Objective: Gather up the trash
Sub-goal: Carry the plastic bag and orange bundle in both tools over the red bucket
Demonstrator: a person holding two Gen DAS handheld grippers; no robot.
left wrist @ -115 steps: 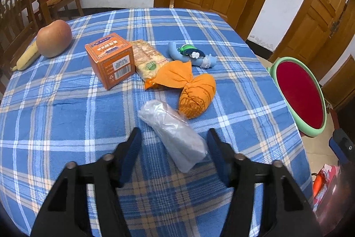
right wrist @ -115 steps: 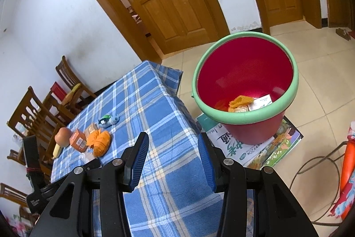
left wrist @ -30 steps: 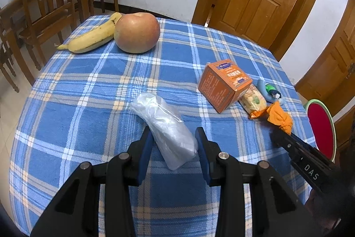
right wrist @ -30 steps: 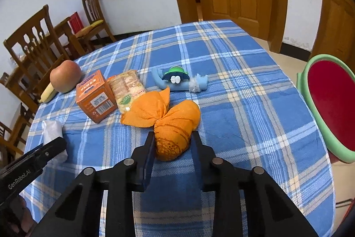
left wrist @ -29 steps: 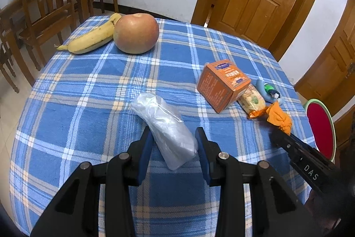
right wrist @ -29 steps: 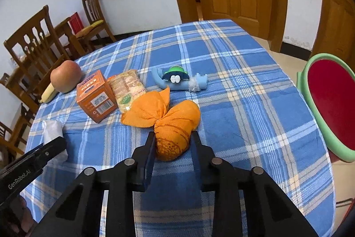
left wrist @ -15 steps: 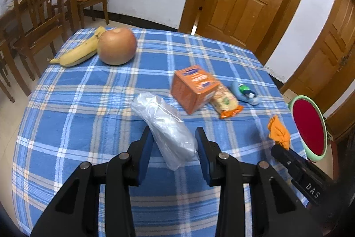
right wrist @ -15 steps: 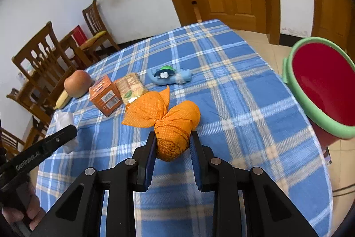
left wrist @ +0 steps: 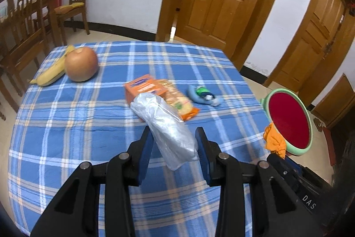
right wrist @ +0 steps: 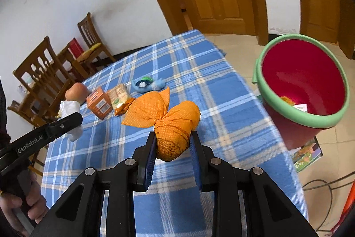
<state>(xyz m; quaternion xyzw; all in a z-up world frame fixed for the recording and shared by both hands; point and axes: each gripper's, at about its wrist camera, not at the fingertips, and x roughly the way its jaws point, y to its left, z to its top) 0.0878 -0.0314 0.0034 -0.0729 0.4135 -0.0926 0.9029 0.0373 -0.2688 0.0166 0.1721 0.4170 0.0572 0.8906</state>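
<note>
My left gripper [left wrist: 174, 148] is shut on a clear plastic bag [left wrist: 164, 126] and holds it above the blue plaid table [left wrist: 88, 117]. My right gripper [right wrist: 172, 148] is shut on an orange tied bag [right wrist: 175, 126], lifted over the table near its right edge. The red bin with a green rim [right wrist: 304, 86] stands on the floor right of the table, with some trash inside; it also shows in the left wrist view [left wrist: 288, 121]. The orange bag's corner [left wrist: 274, 141] shows in the left wrist view, and the plastic bag [right wrist: 71, 112] in the right wrist view.
On the table lie an orange box [left wrist: 142, 87], a snack packet [left wrist: 179, 101], a blue-green toy [left wrist: 205, 97], an apple [left wrist: 81, 67] and a banana [left wrist: 52, 73]. Wooden chairs [left wrist: 22, 21] stand at the left. A magazine [right wrist: 307, 153] and cables lie on the floor.
Both grippers have risen and swung right toward the bin with their bags. The bin is now larger and closer in the right wrist view.
</note>
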